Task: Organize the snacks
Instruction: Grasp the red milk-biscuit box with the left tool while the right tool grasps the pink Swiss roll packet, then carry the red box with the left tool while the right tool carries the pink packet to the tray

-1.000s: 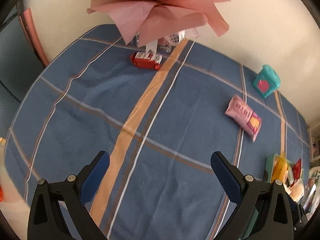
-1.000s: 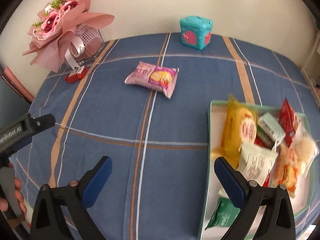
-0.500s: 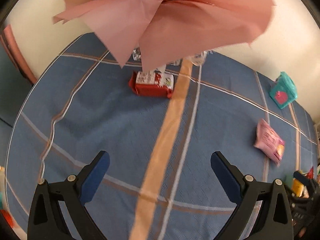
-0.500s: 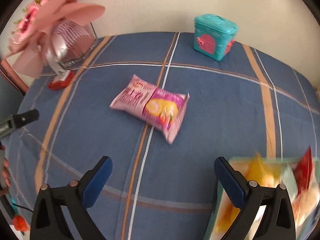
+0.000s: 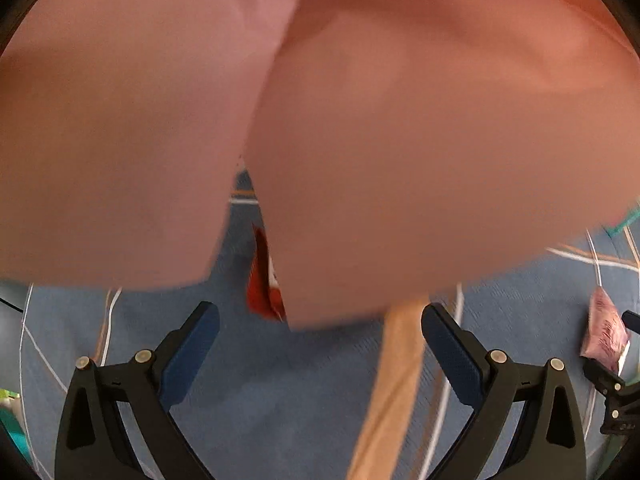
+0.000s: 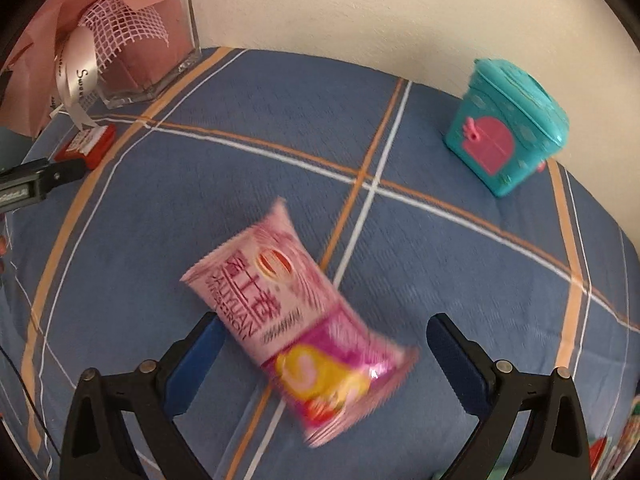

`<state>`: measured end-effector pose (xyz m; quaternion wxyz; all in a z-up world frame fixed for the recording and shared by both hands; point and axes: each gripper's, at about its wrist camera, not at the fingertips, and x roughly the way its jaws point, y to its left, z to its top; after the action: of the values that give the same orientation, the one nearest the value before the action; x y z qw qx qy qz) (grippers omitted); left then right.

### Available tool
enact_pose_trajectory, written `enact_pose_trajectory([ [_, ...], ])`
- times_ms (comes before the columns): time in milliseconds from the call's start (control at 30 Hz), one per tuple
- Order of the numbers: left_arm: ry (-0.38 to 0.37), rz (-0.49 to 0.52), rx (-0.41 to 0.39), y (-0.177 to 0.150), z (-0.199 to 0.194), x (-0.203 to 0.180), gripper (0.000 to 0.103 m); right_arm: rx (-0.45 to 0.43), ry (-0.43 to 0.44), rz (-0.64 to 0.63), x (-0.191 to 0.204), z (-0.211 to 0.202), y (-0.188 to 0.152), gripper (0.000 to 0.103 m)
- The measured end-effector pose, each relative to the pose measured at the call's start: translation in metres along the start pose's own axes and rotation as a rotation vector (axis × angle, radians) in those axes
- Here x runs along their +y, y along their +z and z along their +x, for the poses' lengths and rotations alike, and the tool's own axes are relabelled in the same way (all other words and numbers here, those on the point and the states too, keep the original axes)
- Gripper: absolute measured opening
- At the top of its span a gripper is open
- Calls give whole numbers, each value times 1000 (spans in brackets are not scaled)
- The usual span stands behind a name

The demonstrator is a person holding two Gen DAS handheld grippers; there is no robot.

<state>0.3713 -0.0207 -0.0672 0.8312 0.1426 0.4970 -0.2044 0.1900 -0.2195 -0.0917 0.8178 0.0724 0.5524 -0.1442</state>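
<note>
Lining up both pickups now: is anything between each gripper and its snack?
Left gripper: the bouquet's pink wrapping paper hangs over the red snack pack, hiding most of it. Right gripper: nothing visible blocks the pink snack packet, which lies partly between its open fingers.

My left gripper [image 5: 320, 354] has two black plastic arms with triangular cut-outs, each ending in a dark blue pad, and round silver screws sit at the joints. My right gripper [image 6: 322, 360] is built the same: black frame, blue pads, silver screws, ribbed teeth along the inner edge of one arm. The left tool's black side carries white lettering, too blurred for me to read.
</note>
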Motion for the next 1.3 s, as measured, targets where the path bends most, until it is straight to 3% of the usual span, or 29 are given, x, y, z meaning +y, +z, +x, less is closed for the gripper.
enact_pose_trajectory([
  [167, -32, -33, -22, 11, 9, 5, 94, -8, 10, -11, 4, 5, 11, 87],
  [233, -34, -29, -11, 14, 13, 2, 92, -18, 20, -14, 6, 3, 13, 75],
  [367, -16, -19, -7, 17, 18, -5, 72, -20, 28, -10, 9, -1, 13, 56],
  [500, -22, -33, -13, 13, 13, -4, 63, -16, 31, -3, 11, -7, 14, 42],
  [833, -48, -100, -4, -14, -32, -18, 63, -27, 82, 67, 1, -45, -12, 40],
  [1000, -130, -194, -19, -38, -73, -31, 63, -43, 82, 97, 1, -87, -35, 40],
  [1300, -192, -259, -72, -92, -166, -89, 63, -85, 88, 168, -10, -155, -78, 40],
])
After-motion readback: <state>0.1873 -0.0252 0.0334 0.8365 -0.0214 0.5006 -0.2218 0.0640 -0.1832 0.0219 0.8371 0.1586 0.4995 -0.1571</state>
